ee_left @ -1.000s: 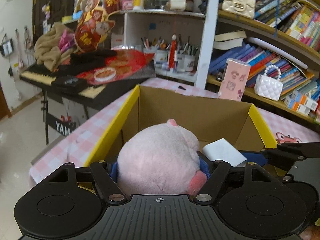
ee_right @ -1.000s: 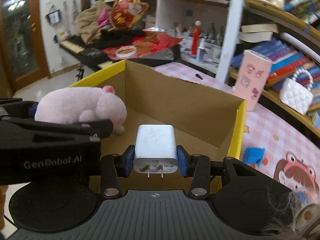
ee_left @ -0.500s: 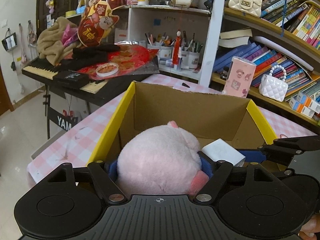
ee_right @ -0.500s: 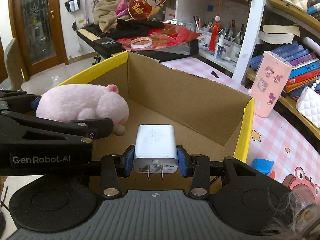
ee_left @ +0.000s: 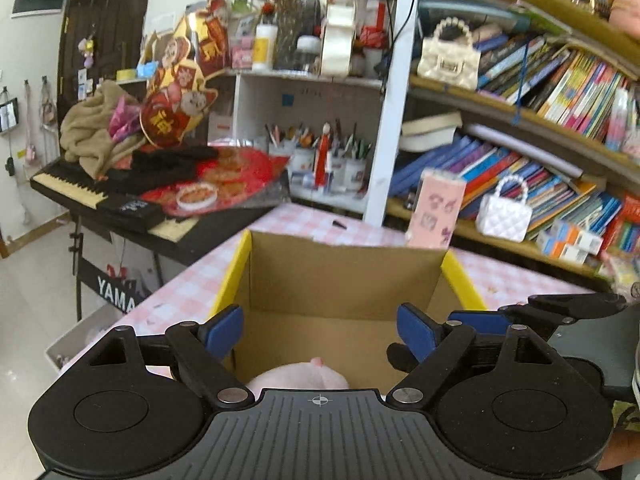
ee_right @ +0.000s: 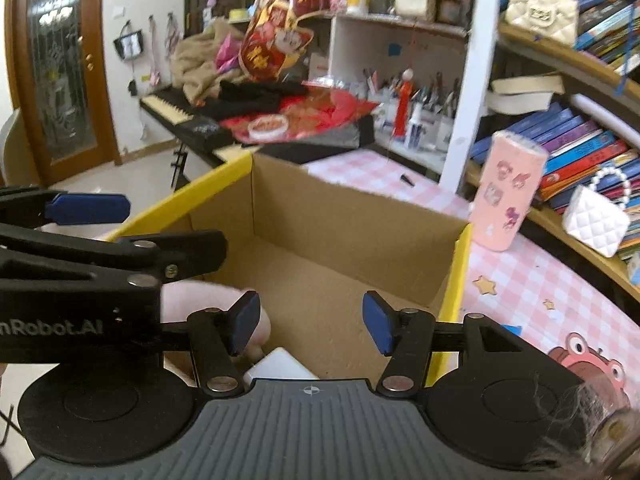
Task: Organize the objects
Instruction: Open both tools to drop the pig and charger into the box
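On the left, the left gripper (ee_left: pixel 320 330) hung over the cardboard box (ee_left: pixel 344 276), its jaws spreading with nothing between the blue pads (ee_left: pixel 224 330); the pink plush toy (ee_left: pixel 298 376) lay released on the box floor just below them. To the right, the right gripper (ee_right: pixel 310 326) was also opening above the same box, its pads clear of the white charger (ee_right: pixel 280 364), which sat on the box floor beside the plush. The box stood on a pink checked tablecloth (ee_right: pixel 520 280), with a pink case (ee_right: pixel 506 196) upright just beyond its far right corner
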{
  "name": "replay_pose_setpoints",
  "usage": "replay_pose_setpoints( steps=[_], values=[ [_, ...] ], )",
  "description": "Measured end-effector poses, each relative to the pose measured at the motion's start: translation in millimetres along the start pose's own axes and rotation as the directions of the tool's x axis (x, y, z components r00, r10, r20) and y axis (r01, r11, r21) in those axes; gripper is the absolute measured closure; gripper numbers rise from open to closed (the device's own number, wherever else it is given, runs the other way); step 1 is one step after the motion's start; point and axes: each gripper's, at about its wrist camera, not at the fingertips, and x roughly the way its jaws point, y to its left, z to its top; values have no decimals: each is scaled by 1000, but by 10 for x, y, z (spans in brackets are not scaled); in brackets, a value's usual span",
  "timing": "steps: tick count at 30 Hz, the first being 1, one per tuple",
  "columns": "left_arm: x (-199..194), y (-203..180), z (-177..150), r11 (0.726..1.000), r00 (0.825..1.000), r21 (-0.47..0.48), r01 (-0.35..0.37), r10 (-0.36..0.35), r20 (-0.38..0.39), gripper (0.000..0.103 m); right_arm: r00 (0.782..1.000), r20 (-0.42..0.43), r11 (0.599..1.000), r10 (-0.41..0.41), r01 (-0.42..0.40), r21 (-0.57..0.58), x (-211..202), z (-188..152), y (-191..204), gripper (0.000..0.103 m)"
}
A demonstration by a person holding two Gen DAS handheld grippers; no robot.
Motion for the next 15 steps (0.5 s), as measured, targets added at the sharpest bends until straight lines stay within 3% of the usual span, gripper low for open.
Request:
replay_pose_setpoints(
  steps=[8, 15],
  values=[
    [-395, 149, -43, 998, 998, -69, -11, 15, 54, 12, 992, 69, 990, -101, 94, 104, -512, -84, 65, 48],
    [-659, 369, -227, 994, 999, -111, -19, 24, 40, 12, 979, 49, 962, -196, 183, 204, -847, -399, 187, 48]
  ],
)
